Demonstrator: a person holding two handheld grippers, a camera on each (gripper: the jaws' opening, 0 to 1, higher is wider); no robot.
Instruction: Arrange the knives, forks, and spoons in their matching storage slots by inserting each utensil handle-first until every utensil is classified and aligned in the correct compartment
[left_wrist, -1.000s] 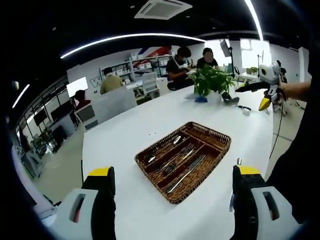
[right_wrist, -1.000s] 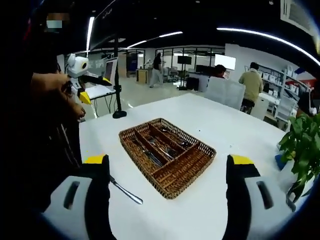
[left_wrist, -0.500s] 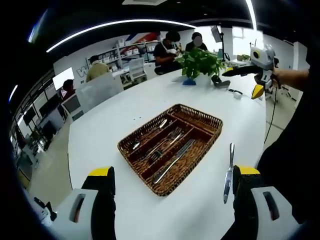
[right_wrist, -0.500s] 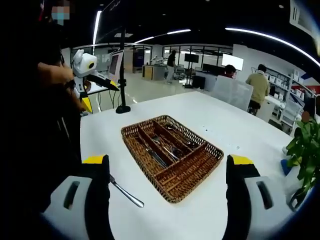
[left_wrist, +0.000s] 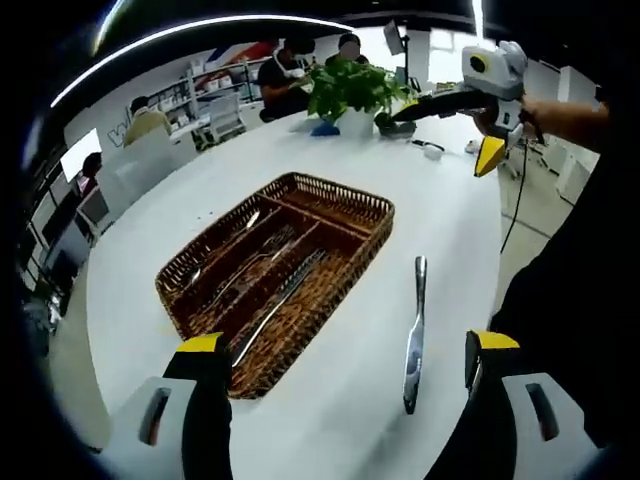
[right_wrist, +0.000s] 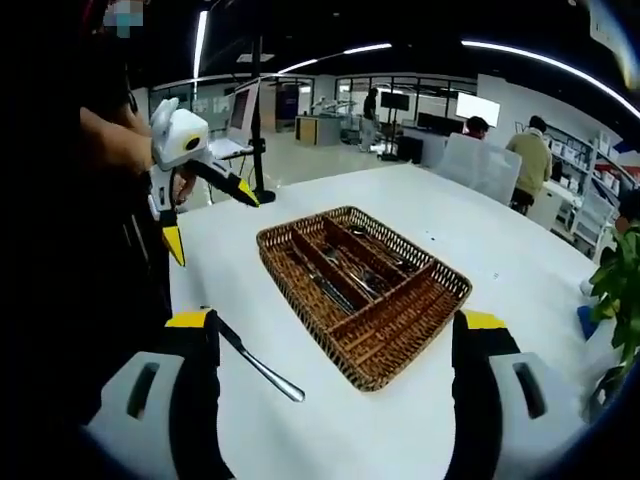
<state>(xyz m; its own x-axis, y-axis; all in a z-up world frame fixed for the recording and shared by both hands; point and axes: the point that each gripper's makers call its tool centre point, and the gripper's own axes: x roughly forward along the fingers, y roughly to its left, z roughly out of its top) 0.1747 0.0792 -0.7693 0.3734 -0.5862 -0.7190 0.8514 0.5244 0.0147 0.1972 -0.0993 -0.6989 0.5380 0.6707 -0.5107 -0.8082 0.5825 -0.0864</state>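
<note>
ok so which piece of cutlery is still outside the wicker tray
The knife lying alone on the white table, beside the wicker tray. The other utensils all lie inside the tray's compartments.

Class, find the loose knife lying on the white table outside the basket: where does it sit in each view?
Left gripper view: knife lower right, right of the wicker basket.
Right gripper view: knife lower left, left of the basket.
Shared landmark: the basket.

1 knife (right_wrist: 262, 364) lies on the white table (right_wrist: 500, 290) beside the wicker tray (right_wrist: 400, 335) — apart.
</note>
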